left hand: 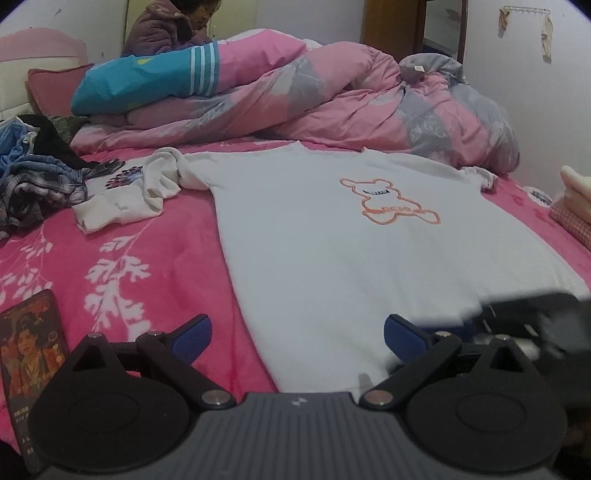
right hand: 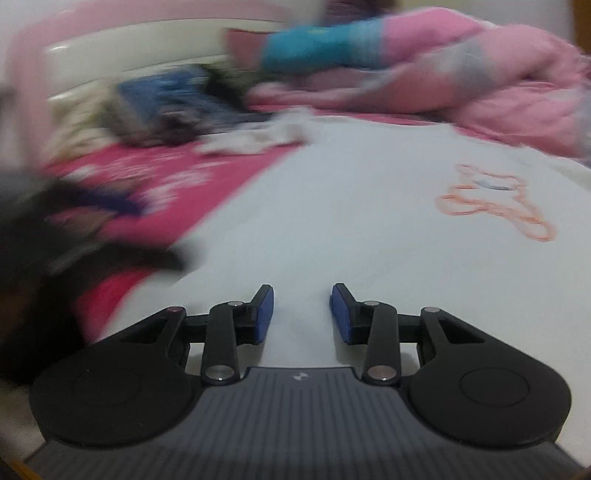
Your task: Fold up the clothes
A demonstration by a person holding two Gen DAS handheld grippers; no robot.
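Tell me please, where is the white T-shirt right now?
The white T-shirt lies flat on the pink bedsheet, centre in the left wrist view, just before the pink quilt.

Big rumpled pink and grey duvet (left hand: 332,99) piled up far ahead of the tongs, with a blue striped pillow (left hand: 147,79) on its left end. A person in a purple padded jacket (left hand: 162,27) sits behind that. Down by the left tong there's a picture card (left hand: 33,354) on the pink leaf-print bedspread (left hand: 122,266). Wall hook rack (left hand: 526,9) up at the far right.
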